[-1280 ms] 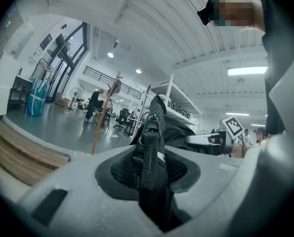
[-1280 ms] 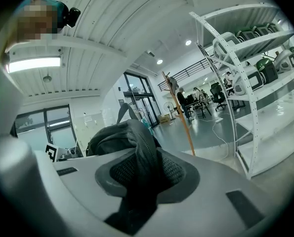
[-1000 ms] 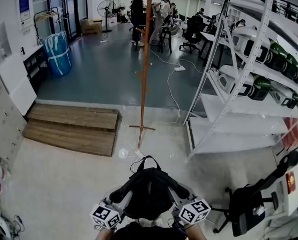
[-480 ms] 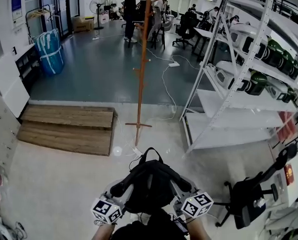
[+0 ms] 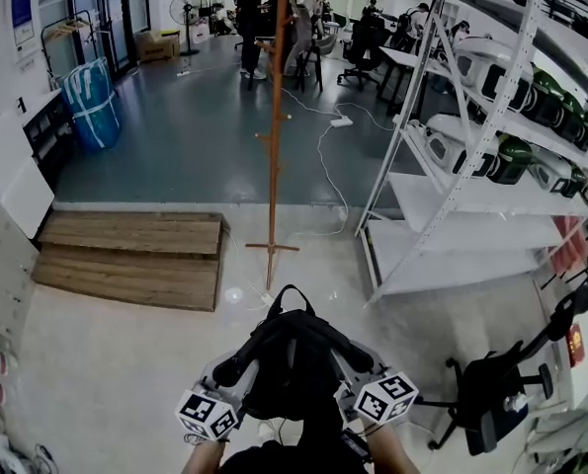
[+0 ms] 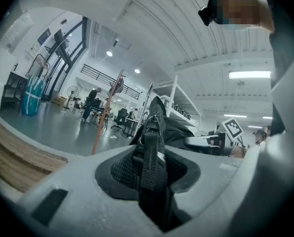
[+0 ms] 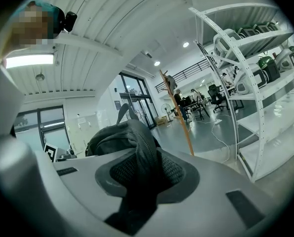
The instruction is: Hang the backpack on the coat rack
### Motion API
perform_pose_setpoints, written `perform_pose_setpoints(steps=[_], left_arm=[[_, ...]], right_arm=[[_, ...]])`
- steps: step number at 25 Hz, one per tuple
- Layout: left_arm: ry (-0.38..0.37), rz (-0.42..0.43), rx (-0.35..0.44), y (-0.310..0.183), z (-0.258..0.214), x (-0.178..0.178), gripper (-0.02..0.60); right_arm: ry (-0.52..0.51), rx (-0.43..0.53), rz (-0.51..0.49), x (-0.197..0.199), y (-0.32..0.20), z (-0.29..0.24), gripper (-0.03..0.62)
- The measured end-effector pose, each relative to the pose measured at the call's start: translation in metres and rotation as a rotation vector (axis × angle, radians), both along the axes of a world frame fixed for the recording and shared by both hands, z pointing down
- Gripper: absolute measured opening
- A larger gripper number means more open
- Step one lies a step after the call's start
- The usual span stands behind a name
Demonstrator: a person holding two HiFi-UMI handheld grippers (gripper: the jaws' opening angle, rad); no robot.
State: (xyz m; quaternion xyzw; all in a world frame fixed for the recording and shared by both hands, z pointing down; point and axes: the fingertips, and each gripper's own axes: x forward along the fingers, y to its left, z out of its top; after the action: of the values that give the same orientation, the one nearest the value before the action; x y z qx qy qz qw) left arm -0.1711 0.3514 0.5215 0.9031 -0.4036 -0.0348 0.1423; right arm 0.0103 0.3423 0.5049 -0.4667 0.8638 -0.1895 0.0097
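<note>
A black backpack (image 5: 295, 371) hangs between my two grippers at the bottom of the head view. My left gripper (image 5: 232, 371) is shut on its left shoulder strap (image 6: 149, 157). My right gripper (image 5: 358, 363) is shut on the right shoulder strap (image 7: 142, 167). The top loop handle (image 5: 292, 296) stands up toward the rack. The wooden coat rack (image 5: 275, 136) stands straight ahead on the pale floor, a tall orange-brown pole with short pegs and a cross foot; it also shows as a thin pole (image 6: 101, 130) in the left gripper view and the pole (image 7: 180, 117) in the right gripper view.
A white metal shelf unit (image 5: 471, 156) with appliances stands to the right of the rack. A low wooden platform (image 5: 130, 255) lies to the left. A black office chair (image 5: 496, 403) sits at lower right. Cables (image 5: 328, 181) trail on the floor behind the rack. People stand far back.
Both grippers and the backpack have moved forward toward the coat rack, which now stands closer and more centred. The grip on both straps is unchanged.
</note>
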Motion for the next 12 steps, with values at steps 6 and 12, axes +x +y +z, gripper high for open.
perform_pose_setpoints(steps=[6,12], left_arm=[[-0.002,-0.039,-0.018,-0.039,0.01,0.022,0.117],[0.002,-0.097,-0.034,-0.083,0.014,0.056,0.117]], right_arm=[[-0.011,-0.017,-0.052,0.022,-0.047,0.01,0.092],[-0.022,-0.035,-0.127,0.054,-0.101,0.014,0.092]])
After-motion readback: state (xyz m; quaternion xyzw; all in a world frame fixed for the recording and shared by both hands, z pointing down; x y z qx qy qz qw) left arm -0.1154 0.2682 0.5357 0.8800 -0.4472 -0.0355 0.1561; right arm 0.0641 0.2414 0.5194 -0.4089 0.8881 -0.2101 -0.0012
